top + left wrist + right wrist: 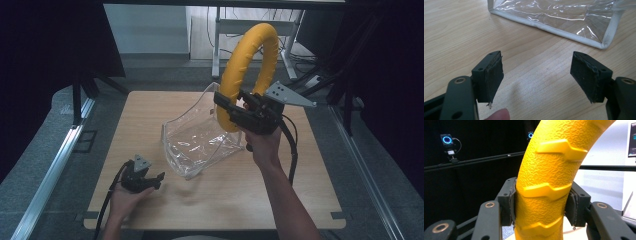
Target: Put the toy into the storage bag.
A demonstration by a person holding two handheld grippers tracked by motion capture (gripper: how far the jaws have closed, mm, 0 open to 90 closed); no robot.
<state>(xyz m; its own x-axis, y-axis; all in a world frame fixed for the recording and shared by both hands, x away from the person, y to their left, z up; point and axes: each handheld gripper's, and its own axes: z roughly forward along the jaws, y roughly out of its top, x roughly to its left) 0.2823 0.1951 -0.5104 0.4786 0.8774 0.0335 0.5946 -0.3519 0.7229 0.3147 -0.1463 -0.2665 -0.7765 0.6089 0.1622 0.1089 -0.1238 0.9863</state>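
Note:
A big yellow ring with a bumpy, ridged surface is held upright above the far side of the table. My right gripper is shut on its lower part, and in the right gripper view both pads squeeze the yellow ring. Below it a clear plastic bag with white edging lies in the table's middle. My left gripper rests low near the front left, open, with bare wood between its pads. The clear bag's corner lies just ahead of it.
The wooden table has dark floor and metal rails on both sides. Black curtains hang at left and right. A desk frame stands beyond the far edge. A cable trails from the right gripper.

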